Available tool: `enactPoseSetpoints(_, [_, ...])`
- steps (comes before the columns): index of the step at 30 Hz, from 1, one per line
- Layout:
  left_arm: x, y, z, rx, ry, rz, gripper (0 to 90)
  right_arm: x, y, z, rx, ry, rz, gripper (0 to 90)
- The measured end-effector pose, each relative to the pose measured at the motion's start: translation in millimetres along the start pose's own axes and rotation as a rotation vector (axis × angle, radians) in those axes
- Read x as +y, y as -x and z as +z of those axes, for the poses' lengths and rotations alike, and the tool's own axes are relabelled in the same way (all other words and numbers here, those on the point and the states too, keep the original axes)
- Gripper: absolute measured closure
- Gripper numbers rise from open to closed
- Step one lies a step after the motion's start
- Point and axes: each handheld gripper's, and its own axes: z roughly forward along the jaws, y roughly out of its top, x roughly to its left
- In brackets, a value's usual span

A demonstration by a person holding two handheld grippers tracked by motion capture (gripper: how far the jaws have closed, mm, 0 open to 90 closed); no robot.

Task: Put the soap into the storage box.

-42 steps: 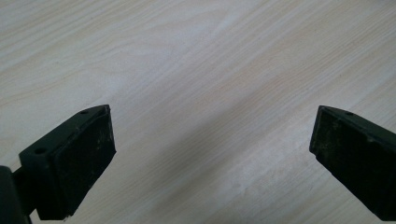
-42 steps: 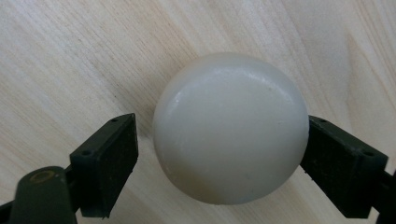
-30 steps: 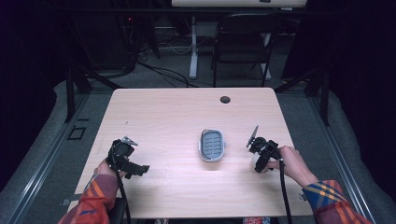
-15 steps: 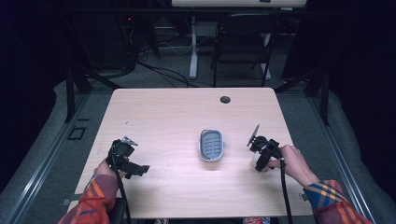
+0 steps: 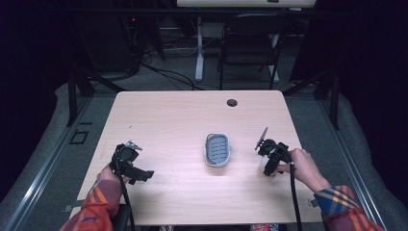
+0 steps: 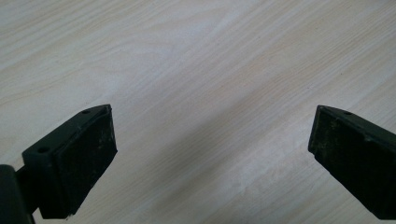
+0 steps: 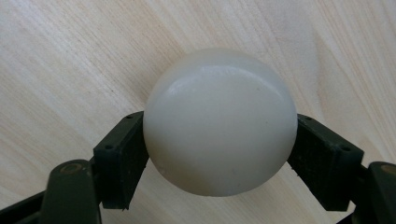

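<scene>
As jaws pinch, white soap (image 7: 219, 121), rounded, glossy

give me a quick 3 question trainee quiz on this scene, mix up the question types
1. True or false: the right gripper is shut on the white soap bar.
2. The left gripper's jaws are: A) open over bare table, B) shut on the soap dish, C) shut on a cable.
3. Fill in: the grey soap dish lies ___ the two grippers, apart from both.

Key: 1 true; 2 A; 3 between.
</scene>
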Motion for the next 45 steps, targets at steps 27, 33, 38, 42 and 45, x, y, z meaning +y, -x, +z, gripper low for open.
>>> enactPoseSetpoints(27, [0.2,0.0,0.4,-0.009,-0.004,0.003,3.3,19.3,1.8,-15.5,0.013,0.038,-0.001,24.2])
enactPoseSetpoints(33, [0.5,0.0,0.5,-0.01,-0.004,0.005,3.2,23.3,2.4,-18.6,0.018,0.043,-0.003,24.3])
enactPoseSetpoints(38, [0.3,0.3,0.4,-0.01,-0.002,0.002,3.2,29.3,0.5,-22.5,0.017,0.047,-0.011,24.3])
enactPoseSetpoints(42, [0.5,0.2,0.5,-0.011,-0.002,0.005,3.2,33.7,0.2,-26.3,0.018,0.058,-0.018,24.3])
enactPoseSetpoints(45, [0.3,0.5,0.3,-0.009,-0.001,0.005,3.2,38.3,0.0,-28.8,0.013,0.057,-0.024,24.3])
